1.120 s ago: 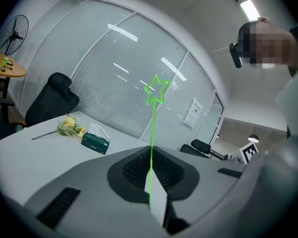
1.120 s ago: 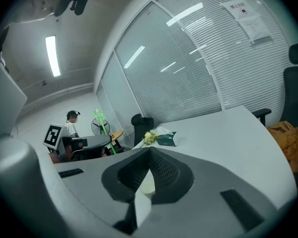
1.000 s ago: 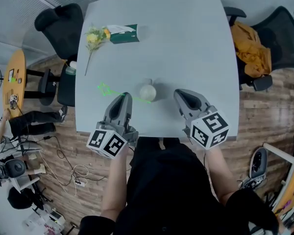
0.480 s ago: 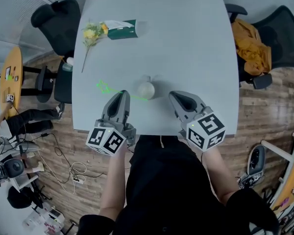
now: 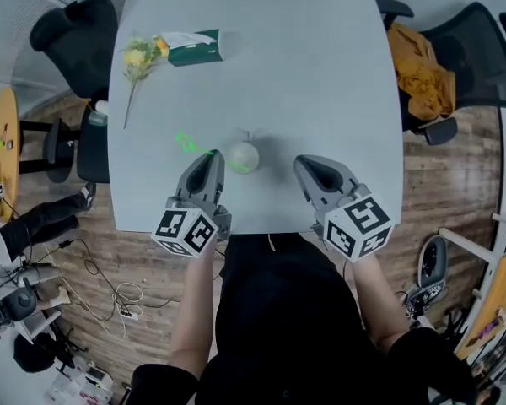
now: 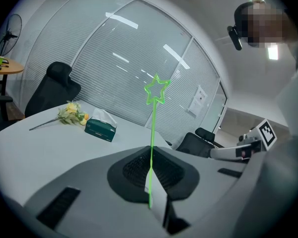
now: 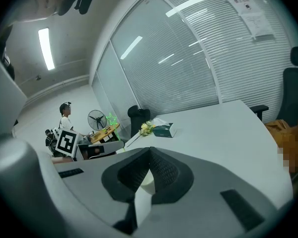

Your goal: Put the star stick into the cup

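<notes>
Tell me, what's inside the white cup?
Nothing green shows in the cup; the star stick is clamped in the left gripper beside it. The cup's bottom is too small to make out.

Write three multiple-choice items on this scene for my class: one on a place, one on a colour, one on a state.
1. On the table, where is the tissue box? A) beside the flower B) at the near edge C) at the right edge
2. What colour is the star stick? A) red B) green C) blue
3. The left gripper is: A) open and empty B) shut on the flower C) shut on the star stick
Answers: 1 A, the box lies next to the flower at the far left; 2 B, it shows bright green; 3 C, the jaws pinch its shaft.
</notes>
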`<state>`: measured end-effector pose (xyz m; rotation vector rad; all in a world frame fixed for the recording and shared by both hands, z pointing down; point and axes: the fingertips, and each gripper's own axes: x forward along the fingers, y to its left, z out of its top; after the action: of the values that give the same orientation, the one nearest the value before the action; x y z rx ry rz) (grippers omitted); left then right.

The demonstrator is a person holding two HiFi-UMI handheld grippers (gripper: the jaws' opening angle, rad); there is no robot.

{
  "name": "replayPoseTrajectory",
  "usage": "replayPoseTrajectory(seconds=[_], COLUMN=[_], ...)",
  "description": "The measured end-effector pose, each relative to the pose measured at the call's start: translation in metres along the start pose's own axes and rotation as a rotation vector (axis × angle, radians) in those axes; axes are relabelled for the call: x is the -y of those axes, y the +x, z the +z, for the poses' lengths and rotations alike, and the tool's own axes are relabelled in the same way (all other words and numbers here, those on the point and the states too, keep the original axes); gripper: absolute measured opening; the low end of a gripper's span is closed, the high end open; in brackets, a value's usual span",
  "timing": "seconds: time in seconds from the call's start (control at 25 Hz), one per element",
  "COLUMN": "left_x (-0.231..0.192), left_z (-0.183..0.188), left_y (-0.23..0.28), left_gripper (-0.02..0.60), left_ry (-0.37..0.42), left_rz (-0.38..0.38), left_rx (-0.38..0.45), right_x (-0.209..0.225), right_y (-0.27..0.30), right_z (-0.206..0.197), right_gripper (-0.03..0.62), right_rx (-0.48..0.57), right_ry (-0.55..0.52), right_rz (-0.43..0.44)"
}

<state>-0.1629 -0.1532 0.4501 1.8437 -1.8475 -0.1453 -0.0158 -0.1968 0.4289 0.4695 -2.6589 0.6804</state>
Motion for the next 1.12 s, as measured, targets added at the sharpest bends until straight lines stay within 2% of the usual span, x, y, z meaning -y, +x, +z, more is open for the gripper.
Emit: replayPoseTrajectory(seconds=[0.56, 1.12], left_x=[-0.012, -0.034], left_z=[-0.03, -0.058], left_y=[0.023, 0.027], left_gripper=[0.006, 0.008], left_ry=[-0.038, -0.081], left_rz=[-0.078, -0.077], left_rx=[-0.107, -0.162], right_x=[-0.003, 0.001], right_y=[0.025, 0.035], right_z=[-0.001, -0.016], right_gripper=[0.009, 0.009], right_rx=[-0.04, -0.073], right_ry=[0.026, 0.064], right_rz=[-0.031, -0.066])
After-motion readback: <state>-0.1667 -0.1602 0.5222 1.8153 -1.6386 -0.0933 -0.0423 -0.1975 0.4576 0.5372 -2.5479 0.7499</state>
